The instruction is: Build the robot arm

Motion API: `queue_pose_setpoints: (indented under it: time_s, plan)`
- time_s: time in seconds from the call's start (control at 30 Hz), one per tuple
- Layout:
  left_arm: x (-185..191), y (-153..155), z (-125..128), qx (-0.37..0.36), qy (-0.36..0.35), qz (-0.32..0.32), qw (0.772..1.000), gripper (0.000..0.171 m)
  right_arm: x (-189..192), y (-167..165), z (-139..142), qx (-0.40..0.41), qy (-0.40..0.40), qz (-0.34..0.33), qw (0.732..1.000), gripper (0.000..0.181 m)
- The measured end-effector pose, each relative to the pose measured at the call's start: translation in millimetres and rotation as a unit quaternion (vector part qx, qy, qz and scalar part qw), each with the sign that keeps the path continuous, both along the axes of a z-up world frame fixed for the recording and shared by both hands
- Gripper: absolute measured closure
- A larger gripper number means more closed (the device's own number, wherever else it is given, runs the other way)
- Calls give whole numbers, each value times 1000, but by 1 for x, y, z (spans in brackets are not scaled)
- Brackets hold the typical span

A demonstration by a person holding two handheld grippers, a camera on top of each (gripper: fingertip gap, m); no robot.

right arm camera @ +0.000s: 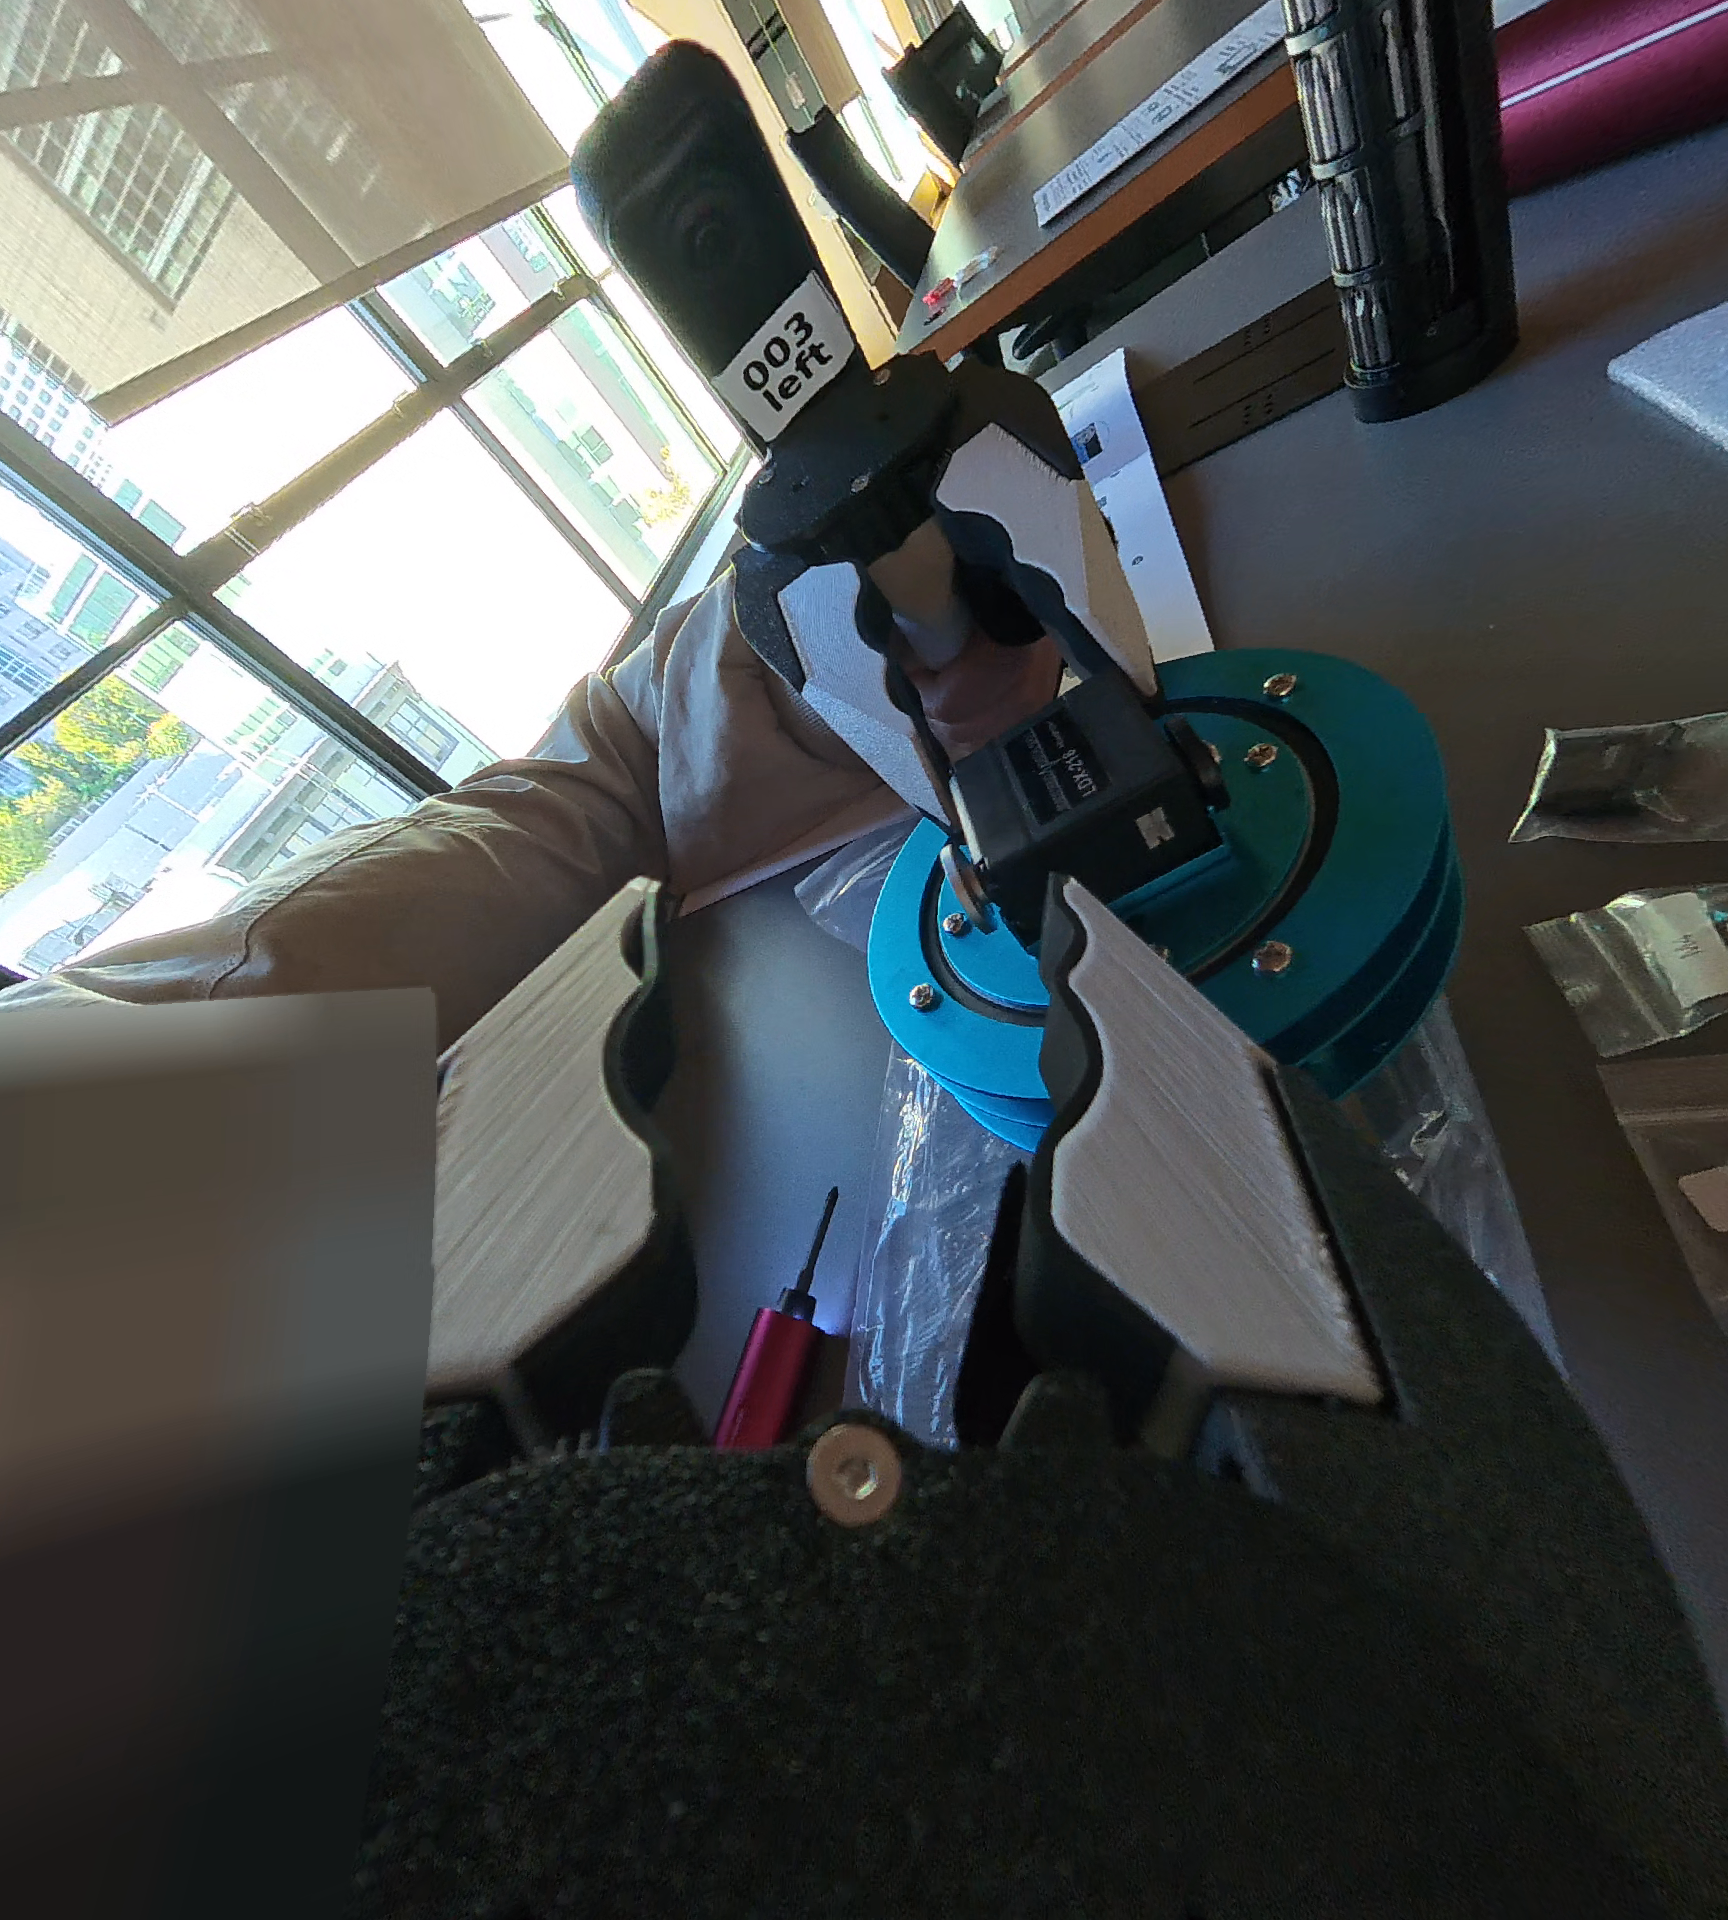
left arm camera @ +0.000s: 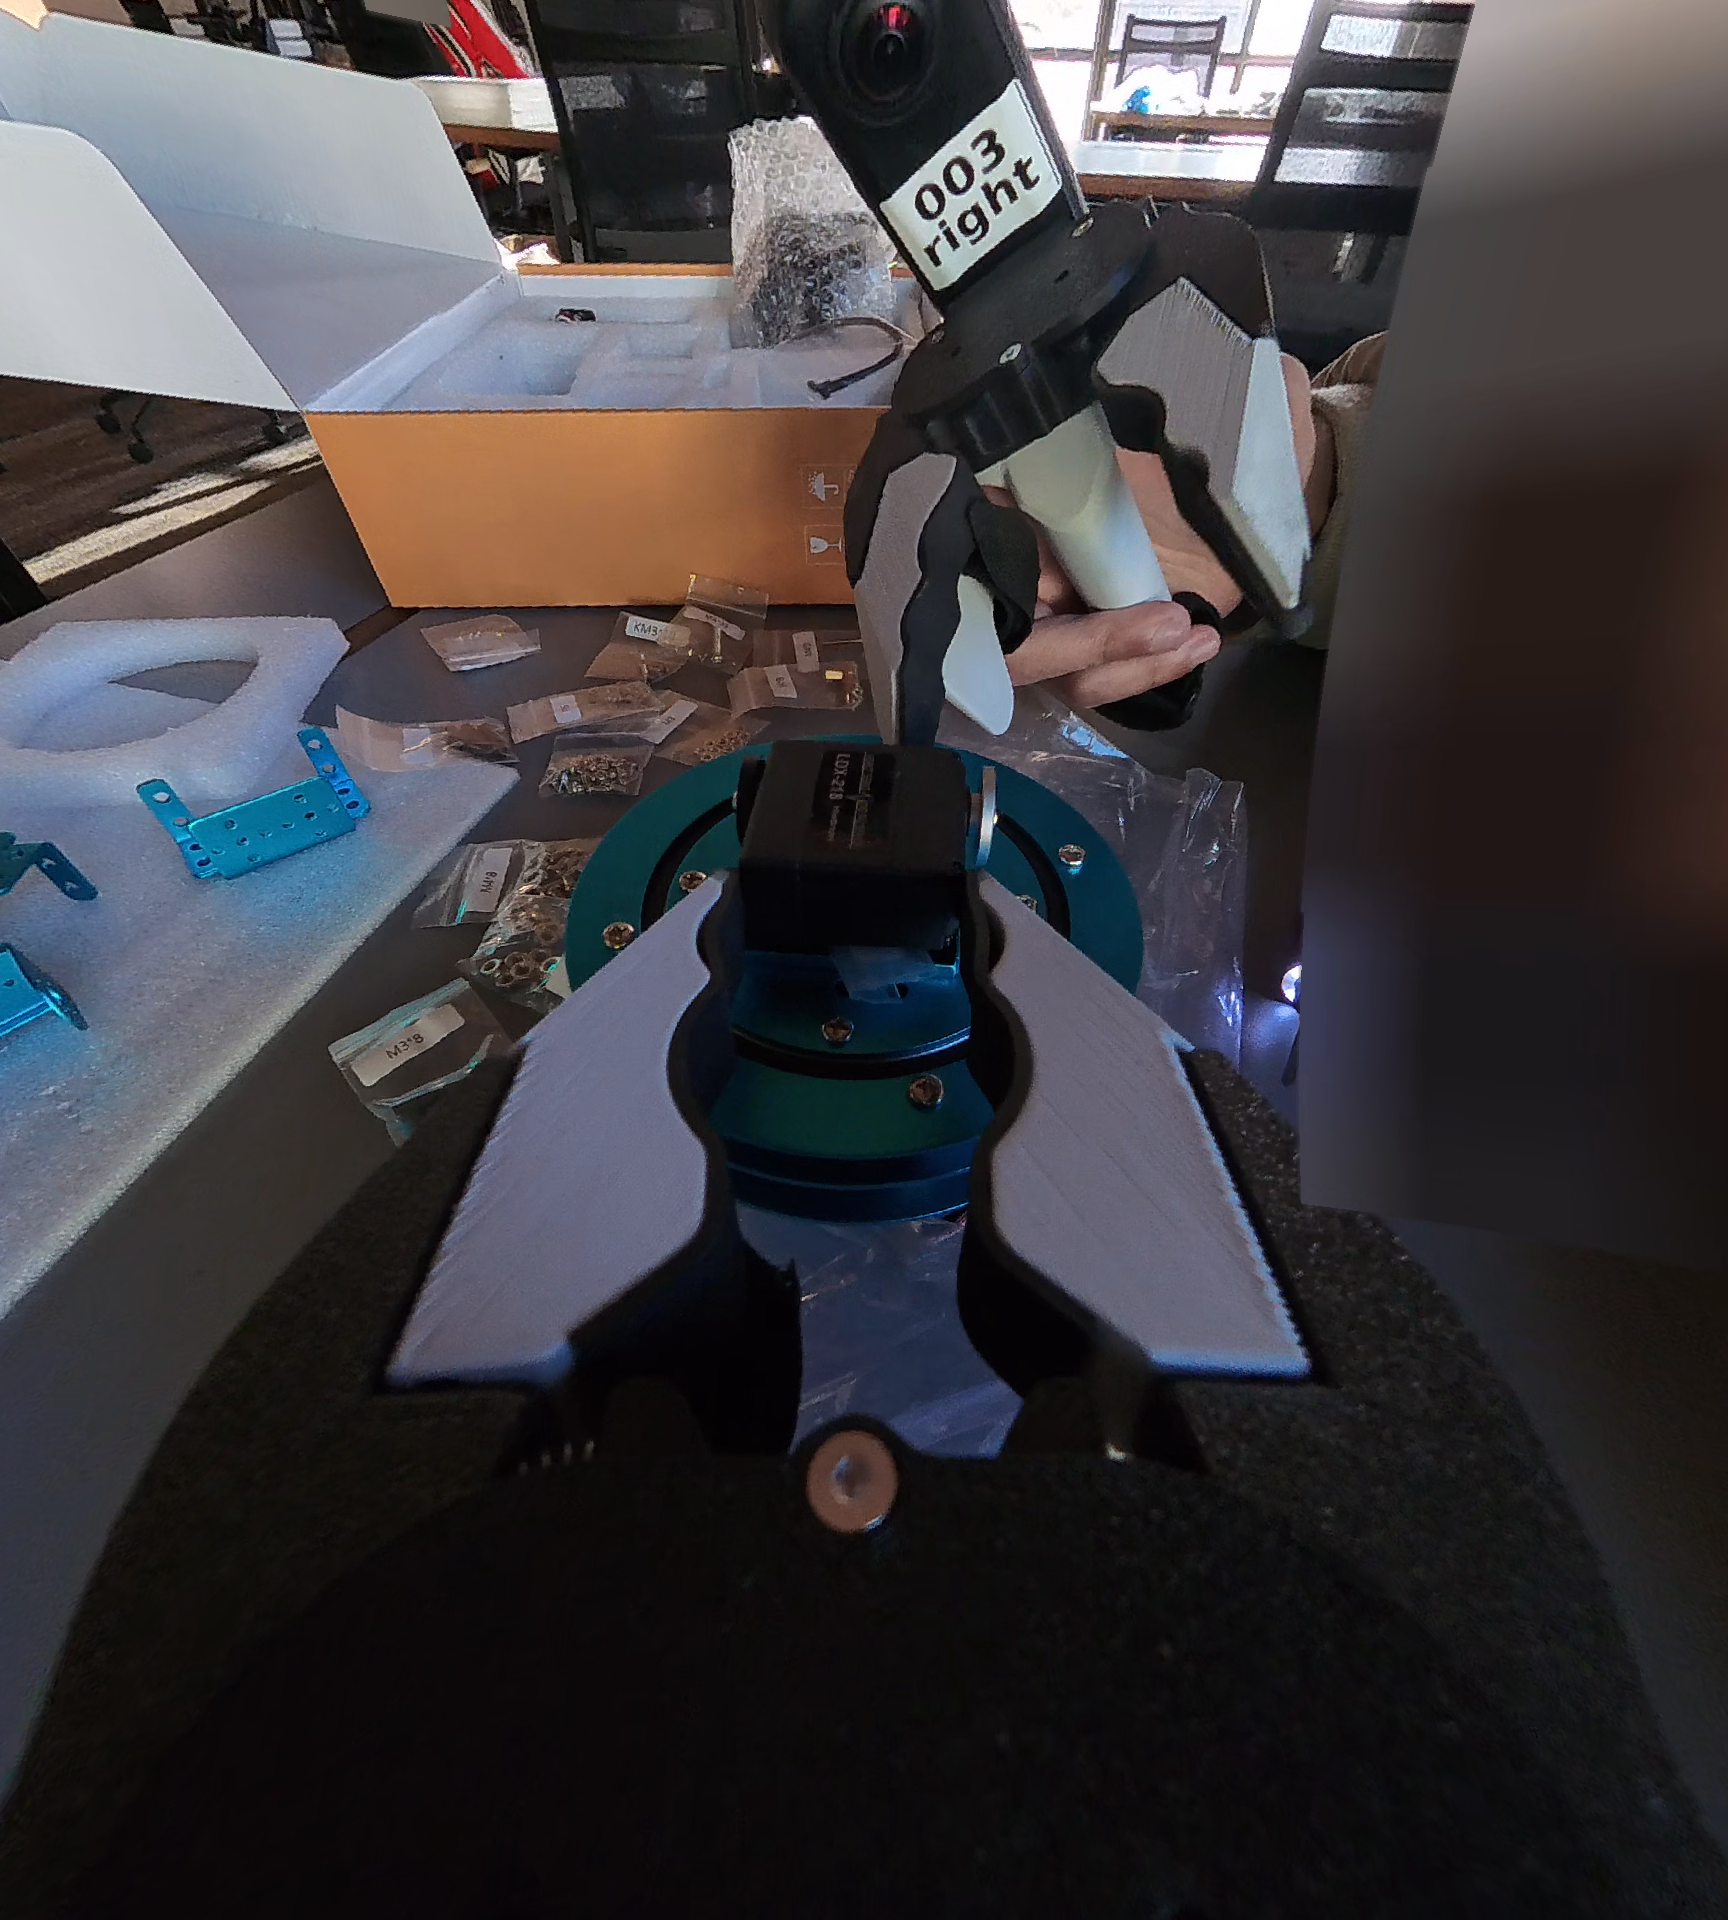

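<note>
**Both grippers at the motor on the blue base**

Closest to us, the left gripper point(left arm camera: 849, 914) has its fingers narrowed onto a black motor point(left arm camera: 855, 821), one fingertip pressed to each side of it. The motor stands upright at the middle of a round blue base point(left arm camera: 844, 1101), which rests on a clear plastic bag point(left arm camera: 1182, 862) on the table point(left arm camera: 247, 1247).

Our right gripper point(right arm camera: 849, 904) hangs over the same base with its fingers spread wide and empty. From the left wrist view, one fingertip sits at the motor's top far edge; we cannot tell if it touches.

A red screwdriver point(right arm camera: 772, 1371) lies on the table beneath the right gripper. Small bags of screws point(left arm camera: 600, 769) are scattered just beyond the base, with an open cardboard box point(left arm camera: 569, 499) toward the table's far edge. Blue brackets point(left arm camera: 257, 816) lie on white foam point(left arm camera: 164, 966) near the left edge.
</note>
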State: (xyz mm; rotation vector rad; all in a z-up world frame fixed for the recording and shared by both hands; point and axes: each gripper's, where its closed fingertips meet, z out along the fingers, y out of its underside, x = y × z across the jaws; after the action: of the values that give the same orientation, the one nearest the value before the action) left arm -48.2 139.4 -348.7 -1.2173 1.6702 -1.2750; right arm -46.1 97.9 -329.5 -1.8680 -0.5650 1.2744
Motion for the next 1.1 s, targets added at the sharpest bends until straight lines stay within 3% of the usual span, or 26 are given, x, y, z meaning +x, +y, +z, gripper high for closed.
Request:
queue_pose_setpoints:
  time_s: [0.4,0.57,0.63,0.8,0.87,0.97,1.03,1.1]
  plan:
    - [0,-1,0,-7,-5,-7,1000,130,12,6,3,7,8,-10,1000,127]
    - [-3,1,2,2,0,-7,1000,128,25,15,-8,0,2,-30,1000,128]
    - [-4,1,9,4,-10,-5,1000,118,27,17,-6,5,6,-37,999,128]
    - [-15,-8,46,42,-54,-2,998,117,45,24,8,87,-6,-89,992,140]
    - [-23,-13,74,99,-91,36,990,118,57,26,5,122,-32,-108,986,145]
    - [-38,-7,93,204,-106,173,958,124,66,27,-13,134,-47,-121,982,151]
    - [-56,-11,85,253,-87,257,929,131,61,22,-15,116,-20,-93,989,146]
    - [-71,-38,62,258,-61,271,926,139,61,18,-5,140,-8,-85,987,146]
